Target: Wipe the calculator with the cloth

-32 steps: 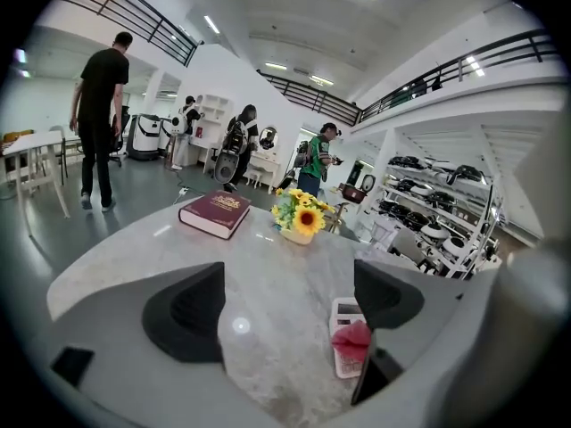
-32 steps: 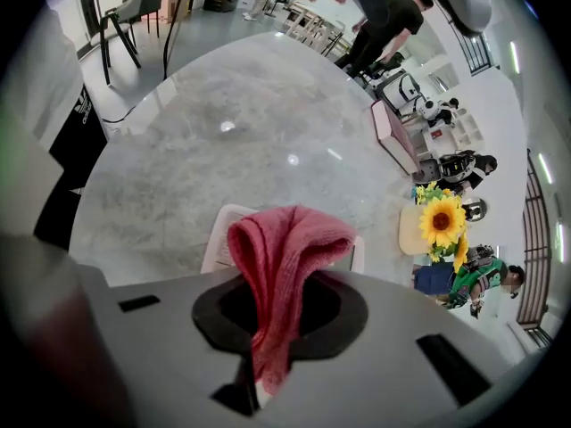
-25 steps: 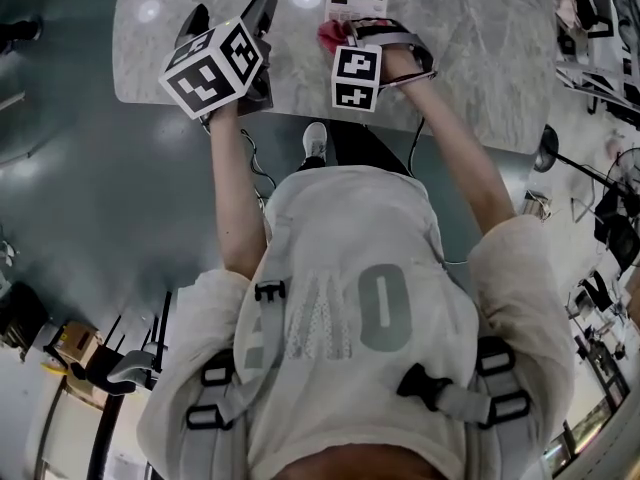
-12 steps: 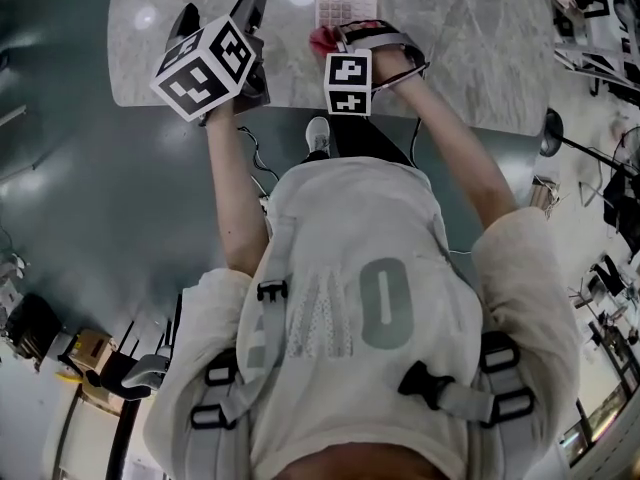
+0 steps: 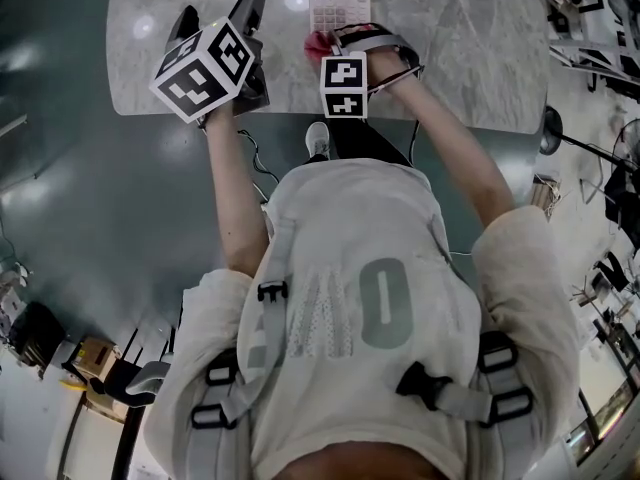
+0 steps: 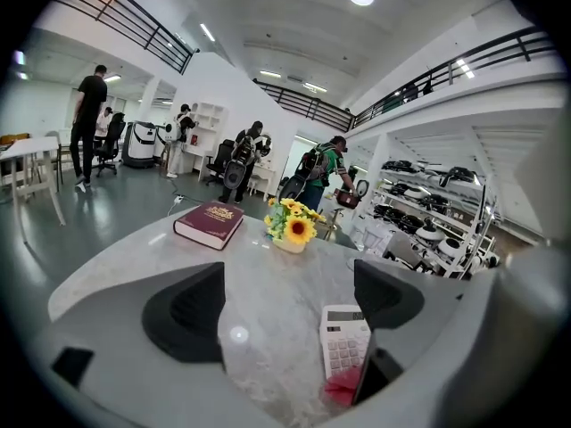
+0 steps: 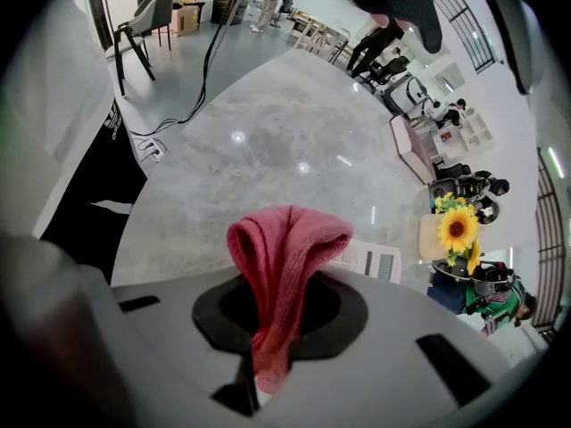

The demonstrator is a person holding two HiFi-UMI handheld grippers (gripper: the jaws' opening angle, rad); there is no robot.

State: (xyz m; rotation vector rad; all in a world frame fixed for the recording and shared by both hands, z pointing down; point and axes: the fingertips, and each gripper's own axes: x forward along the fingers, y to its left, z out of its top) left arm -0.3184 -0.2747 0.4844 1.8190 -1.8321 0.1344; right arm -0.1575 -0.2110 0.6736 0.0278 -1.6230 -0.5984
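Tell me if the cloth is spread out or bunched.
Bunched. The cloth stands in doubled folds, pinched between the jaws of the right gripper, not laid flat.

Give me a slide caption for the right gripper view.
The right tongs grip a red cloth near the white calculator on a marble table.

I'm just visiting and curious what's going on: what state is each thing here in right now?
left gripper: jaws apart, empty.
right gripper: jaws shut on cloth.
cloth: bunched, pinched between the jaws.
calculator: lying flat, keys up.
book: closed, lying flat.
sunflowers: standing upright.
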